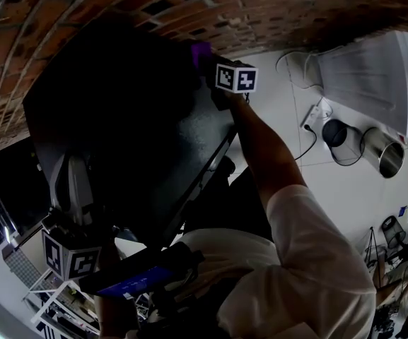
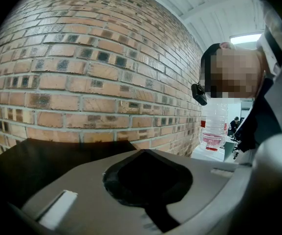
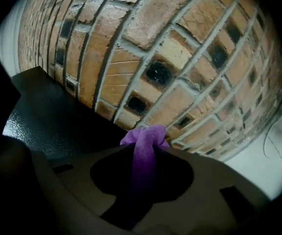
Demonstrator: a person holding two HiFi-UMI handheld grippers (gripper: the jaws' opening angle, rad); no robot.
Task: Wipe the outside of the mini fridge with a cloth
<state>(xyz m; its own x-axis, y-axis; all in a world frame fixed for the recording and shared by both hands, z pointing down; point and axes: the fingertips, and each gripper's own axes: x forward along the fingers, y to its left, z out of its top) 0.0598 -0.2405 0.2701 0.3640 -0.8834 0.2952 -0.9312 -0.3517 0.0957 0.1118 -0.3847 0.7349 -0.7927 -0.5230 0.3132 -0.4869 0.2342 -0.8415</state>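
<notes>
The black mini fridge [image 1: 126,126] stands against a brick wall, seen from above in the head view. My right gripper [image 1: 212,63] is at the fridge's far right corner, shut on a purple cloth [image 1: 201,51]. In the right gripper view the cloth [image 3: 145,148] bunches out past the tips of that gripper [image 3: 145,142], just above the fridge's dark textured surface [image 3: 53,119]. My left gripper [image 1: 73,167] lies at the near left of the fridge top, jaws together and empty. In its own view the left gripper [image 2: 143,153] points over the fridge top [image 2: 38,163] toward the wall.
The brick wall [image 1: 119,6] runs close behind the fridge. On the white floor to the right are a white appliance [image 1: 373,76], a wall socket with cords [image 1: 315,115], a black pot [image 1: 336,133] and a metal bin [image 1: 384,154]. A water bottle [image 2: 214,126] stands further off.
</notes>
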